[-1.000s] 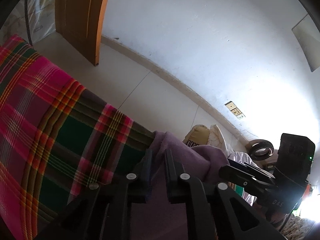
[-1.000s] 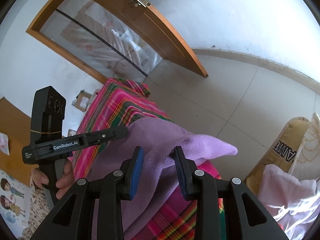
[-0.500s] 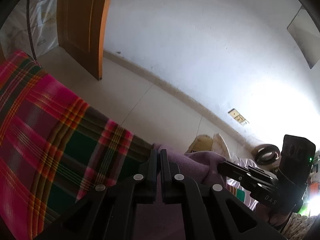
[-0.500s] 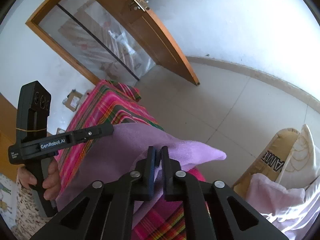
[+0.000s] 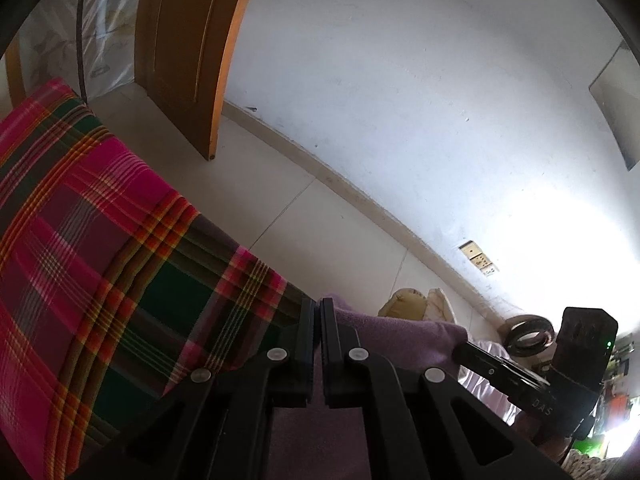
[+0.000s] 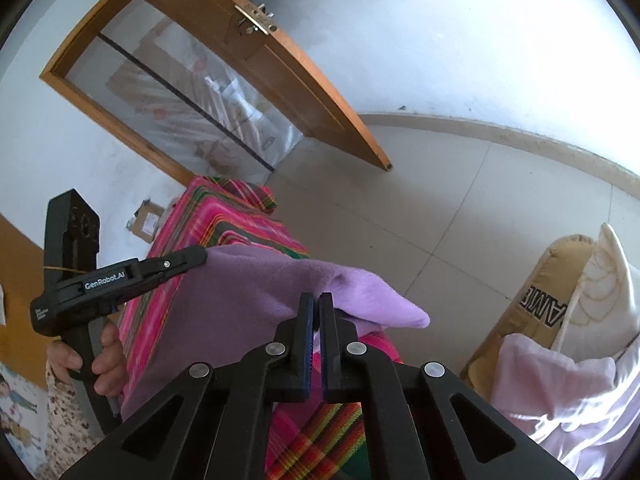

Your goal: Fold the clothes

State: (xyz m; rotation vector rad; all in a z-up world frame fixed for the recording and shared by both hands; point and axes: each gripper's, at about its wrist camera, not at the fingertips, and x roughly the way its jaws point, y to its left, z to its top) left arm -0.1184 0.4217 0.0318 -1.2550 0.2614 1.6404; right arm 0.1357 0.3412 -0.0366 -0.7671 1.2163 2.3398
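A purple fleece garment lies over a bed covered with a pink, green and red plaid cloth. My right gripper is shut on the garment's far edge near its pointed corner. My left gripper is shut on the same edge of the purple garment at the other corner. In the right wrist view the left gripper pinches the garment's left corner, with a hand on its handle. The right gripper shows in the left wrist view at the fabric's far end. The plaid cloth spreads to the left.
An open wooden door stands beyond the bed, with tiled floor between. A tan bag and white pillow and pale pink bedding sit at the right. A cardboard box lies by the wall. A tape roll rests far right.
Both grippers' jaws have closed from open onto the purple garment's edge. The fabric now stretches between them, and both views have tipped slightly upward.
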